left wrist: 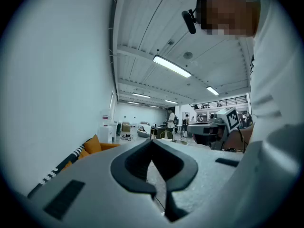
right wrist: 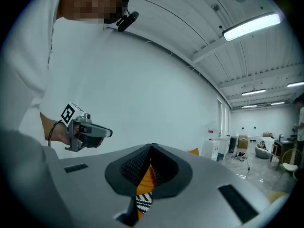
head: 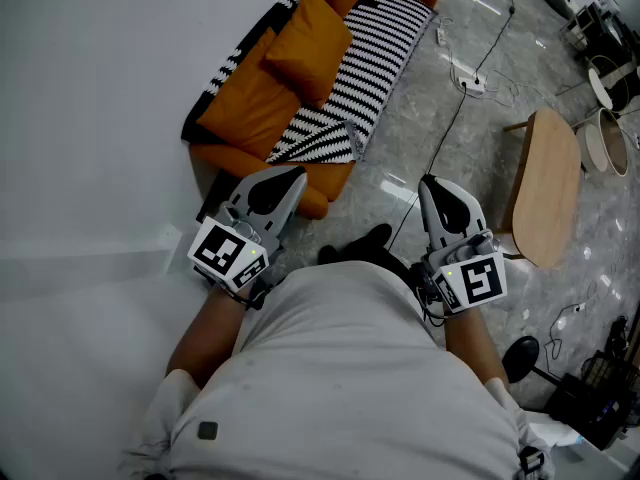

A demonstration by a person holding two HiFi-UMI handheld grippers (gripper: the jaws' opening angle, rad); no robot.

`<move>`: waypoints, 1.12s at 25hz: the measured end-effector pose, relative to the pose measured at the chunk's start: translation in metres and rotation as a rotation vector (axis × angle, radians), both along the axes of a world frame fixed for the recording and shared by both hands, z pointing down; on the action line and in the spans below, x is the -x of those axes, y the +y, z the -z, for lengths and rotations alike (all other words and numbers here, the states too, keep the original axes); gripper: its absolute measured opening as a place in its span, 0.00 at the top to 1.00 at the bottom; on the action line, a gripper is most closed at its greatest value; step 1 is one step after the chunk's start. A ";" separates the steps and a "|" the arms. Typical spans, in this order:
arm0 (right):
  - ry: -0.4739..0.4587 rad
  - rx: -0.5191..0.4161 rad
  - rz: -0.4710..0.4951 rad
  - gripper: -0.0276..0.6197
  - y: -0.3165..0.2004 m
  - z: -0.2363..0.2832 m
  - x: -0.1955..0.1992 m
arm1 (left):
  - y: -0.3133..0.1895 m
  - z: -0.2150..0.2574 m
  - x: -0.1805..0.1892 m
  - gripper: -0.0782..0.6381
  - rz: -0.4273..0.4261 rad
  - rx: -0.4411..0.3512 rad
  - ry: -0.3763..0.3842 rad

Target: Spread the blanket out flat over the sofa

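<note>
An orange sofa (head: 250,103) stands against the white wall at the top of the head view. A black-and-white striped blanket (head: 375,43) lies along its seat and front, with one corner folded over near the closer end. An orange cushion (head: 310,43) rests on the seat. My left gripper (head: 290,176) and right gripper (head: 430,181) are held close to my body, short of the sofa, both level and empty. The left gripper (left wrist: 152,141) has its jaws together. The right gripper (right wrist: 151,146) is also shut, and a strip of blanket (right wrist: 144,201) and sofa shows past its jaws.
A light wooden table (head: 545,183) stands to the right on the grey stone floor. Cables and a power strip (head: 468,80) run across the floor between sofa and table. Round baskets (head: 605,138) and other gear sit at the far right. My black shoe (head: 365,243) is below the sofa's end.
</note>
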State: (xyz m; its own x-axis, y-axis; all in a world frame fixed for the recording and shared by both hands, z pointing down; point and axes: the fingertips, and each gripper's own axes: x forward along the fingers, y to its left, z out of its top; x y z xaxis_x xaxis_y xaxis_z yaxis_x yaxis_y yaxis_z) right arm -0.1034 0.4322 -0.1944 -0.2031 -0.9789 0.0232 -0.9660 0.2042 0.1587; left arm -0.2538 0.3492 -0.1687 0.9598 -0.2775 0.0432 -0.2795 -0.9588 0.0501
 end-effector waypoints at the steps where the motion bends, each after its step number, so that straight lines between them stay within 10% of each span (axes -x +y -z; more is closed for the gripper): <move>1: 0.000 0.001 -0.001 0.92 0.000 -0.001 -0.001 | 0.000 0.000 0.000 0.88 0.000 -0.001 0.001; 28: -0.041 0.062 0.097 0.91 -0.056 -0.023 -0.100 | -0.038 -0.026 -0.104 0.88 0.046 0.079 -0.042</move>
